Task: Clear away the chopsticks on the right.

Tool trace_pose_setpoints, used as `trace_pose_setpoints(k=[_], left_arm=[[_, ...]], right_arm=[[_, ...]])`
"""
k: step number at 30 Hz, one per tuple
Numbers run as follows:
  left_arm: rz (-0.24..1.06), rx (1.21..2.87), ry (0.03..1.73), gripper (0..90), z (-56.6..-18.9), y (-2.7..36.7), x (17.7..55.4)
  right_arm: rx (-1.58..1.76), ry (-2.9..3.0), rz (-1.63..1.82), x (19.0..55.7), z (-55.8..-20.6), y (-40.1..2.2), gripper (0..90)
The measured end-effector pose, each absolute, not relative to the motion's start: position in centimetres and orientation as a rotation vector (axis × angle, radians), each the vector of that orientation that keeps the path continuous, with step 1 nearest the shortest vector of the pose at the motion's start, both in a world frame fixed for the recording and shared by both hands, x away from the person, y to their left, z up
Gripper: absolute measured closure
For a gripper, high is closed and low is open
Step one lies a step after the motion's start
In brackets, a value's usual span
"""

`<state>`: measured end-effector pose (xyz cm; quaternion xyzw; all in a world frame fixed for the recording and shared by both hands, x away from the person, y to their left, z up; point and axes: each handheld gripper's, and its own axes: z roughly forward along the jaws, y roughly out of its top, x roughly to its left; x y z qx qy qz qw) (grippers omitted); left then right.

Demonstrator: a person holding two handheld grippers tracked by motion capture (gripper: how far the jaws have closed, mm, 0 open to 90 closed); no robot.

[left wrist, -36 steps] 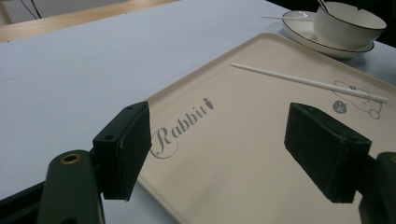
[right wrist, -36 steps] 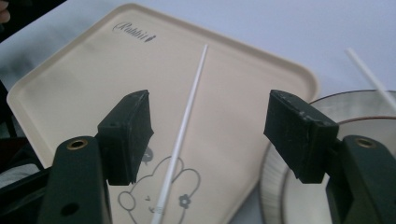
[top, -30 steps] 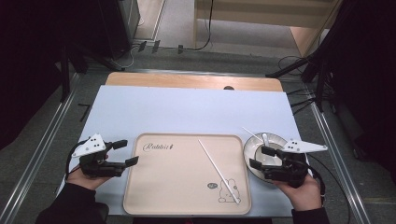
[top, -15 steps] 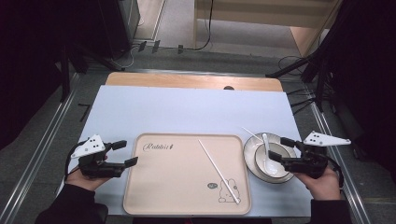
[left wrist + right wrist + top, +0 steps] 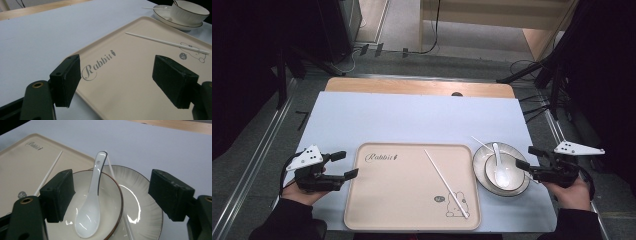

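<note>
The right gripper point(image 5: 528, 158) has drawn back from over the round white ceramic plate point(image 5: 520, 185) to a spot just off its right rim, where a second ago it sat above the dishes; its jaws stand wide apart and hold nothing. In the right gripper view the small white ceramic bowl point(image 5: 113, 202) sits on that plate with the glossy white ceramic soup spoon point(image 5: 91, 205) lying in it, the handle leaning out over the far rim, and a thin white chopstick point(image 5: 111, 171) lies across the plate, passing under the bowl's side. The retreat reads as a release just finished or a re-aim: the dishes are at rest on the pale blue tabletop point(image 5: 412, 120) to the right of the beige rectangular plastic tray point(image 5: 402, 195) printed with "Rabbit", and none of them is yet on it apart from a second white chopstick point(image 5: 446, 183) that lies slanted across the tray's right half. The left gripper point(image 5: 341, 165) has kept its place beside the tray's left edge, jaws equally wide and empty, framing the tray's near corner in the left gripper view. If the work is to gather the tableware onto the tray, most of it looks undone, and the right gripper seems poised to come in at the plate's rim or the spoon handle next.
</note>
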<state>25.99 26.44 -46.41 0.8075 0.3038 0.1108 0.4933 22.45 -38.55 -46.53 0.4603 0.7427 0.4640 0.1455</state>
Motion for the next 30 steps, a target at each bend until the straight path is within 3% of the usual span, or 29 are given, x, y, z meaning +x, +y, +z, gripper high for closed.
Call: trace_pose_setpoints(k=[8, 14, 18, 30], left_arm=[[0.266, 1.959, 0.736, 23.0, -46.4, 26.5, 26.0], [0.267, 1.959, 0.735, 23.0, -46.4, 26.4, 26.0], [0.268, 1.958, 0.735, 23.0, -46.4, 26.4, 26.0], [0.269, 1.961, 0.734, 23.0, -46.4, 26.4, 26.0]], right_arm=[[1.35, 2.125, 1.297, 21.8, -47.2, -40.1, 24.5], [1.372, 2.158, 1.226, 21.6, -48.3, -41.1, 31.9], [1.395, 2.186, 1.216, 21.6, -48.7, -41.6, 45.4], [1.476, 2.306, 1.139, 22.2, -50.3, -41.0, 67.7]])
